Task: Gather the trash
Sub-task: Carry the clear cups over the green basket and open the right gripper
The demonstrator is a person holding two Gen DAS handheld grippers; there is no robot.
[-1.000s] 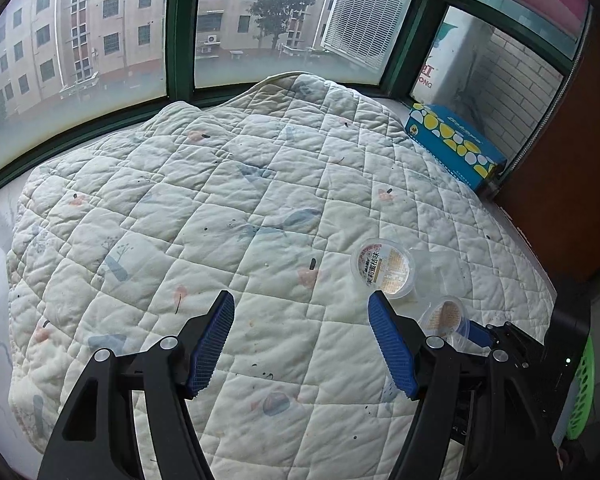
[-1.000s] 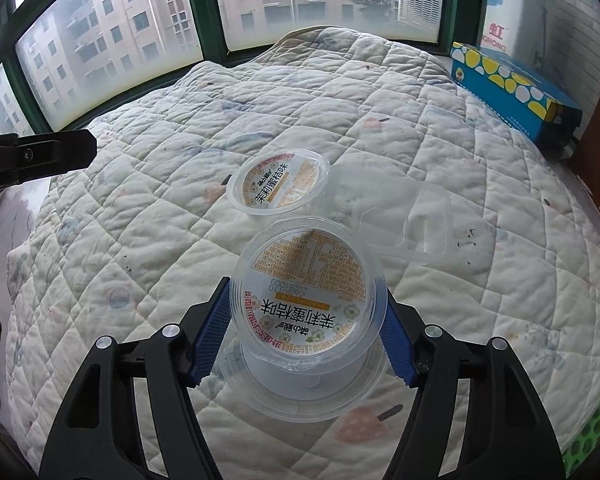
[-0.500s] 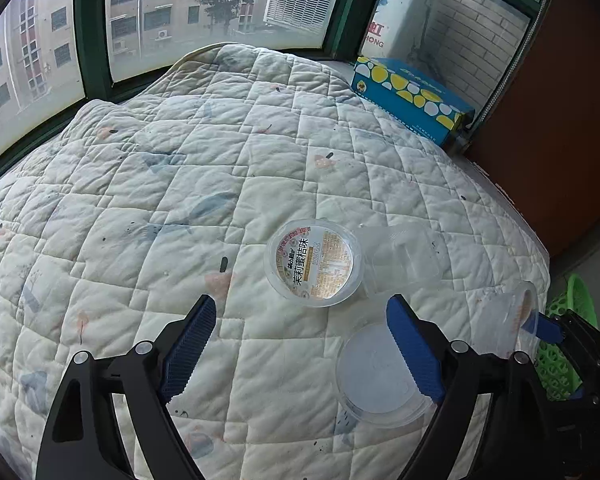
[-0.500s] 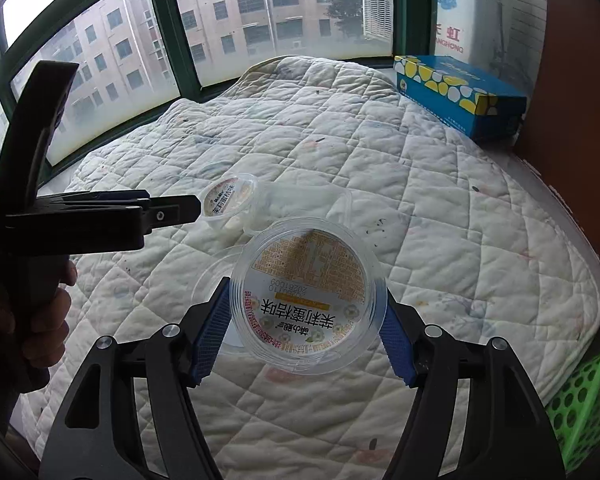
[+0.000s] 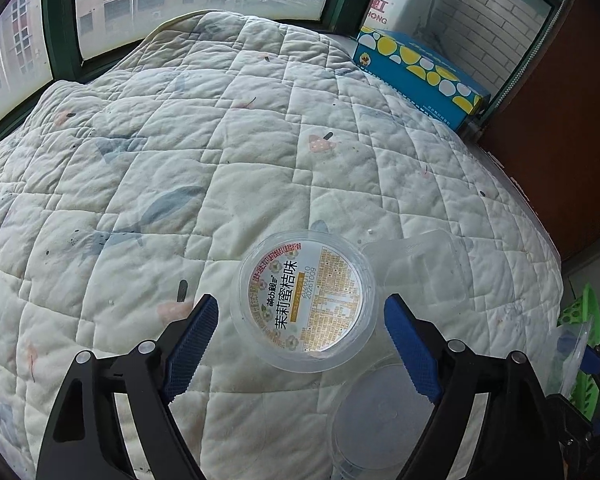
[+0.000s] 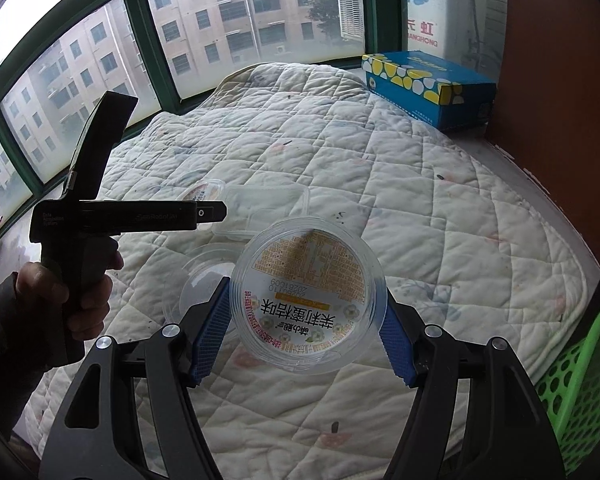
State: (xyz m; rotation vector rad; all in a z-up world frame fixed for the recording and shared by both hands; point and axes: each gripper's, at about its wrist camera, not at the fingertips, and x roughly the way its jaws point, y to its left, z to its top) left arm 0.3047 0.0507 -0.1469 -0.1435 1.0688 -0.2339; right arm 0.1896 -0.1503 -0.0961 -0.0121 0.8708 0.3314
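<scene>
My right gripper [image 6: 306,334] is shut on a clear labelled plastic cup [image 6: 308,300] and holds it above the quilt, near the green basket [image 6: 580,380]. My left gripper [image 5: 300,346] is open, its blue pads either side of a second labelled cup [image 5: 306,300] that lies on the quilt; I cannot tell if the pads touch it. A clear round lid [image 5: 374,416] lies just in front of that cup, and a clear rectangular tray [image 5: 424,270] lies to its right. The left gripper also shows in the right wrist view [image 6: 204,212], above the lid [image 6: 204,280] and tray [image 6: 268,208].
A quilted white cover [image 5: 180,160] spreads over the surface by the windows. A blue tissue box [image 5: 416,76] stands at the back right against a brown panel [image 5: 572,140]. The green basket shows at the right edge [image 5: 580,320], below the quilt's edge.
My right gripper has lifted its cup and carried it right, toward the green basket. My left gripper has moved forward and now straddles the second cup.
</scene>
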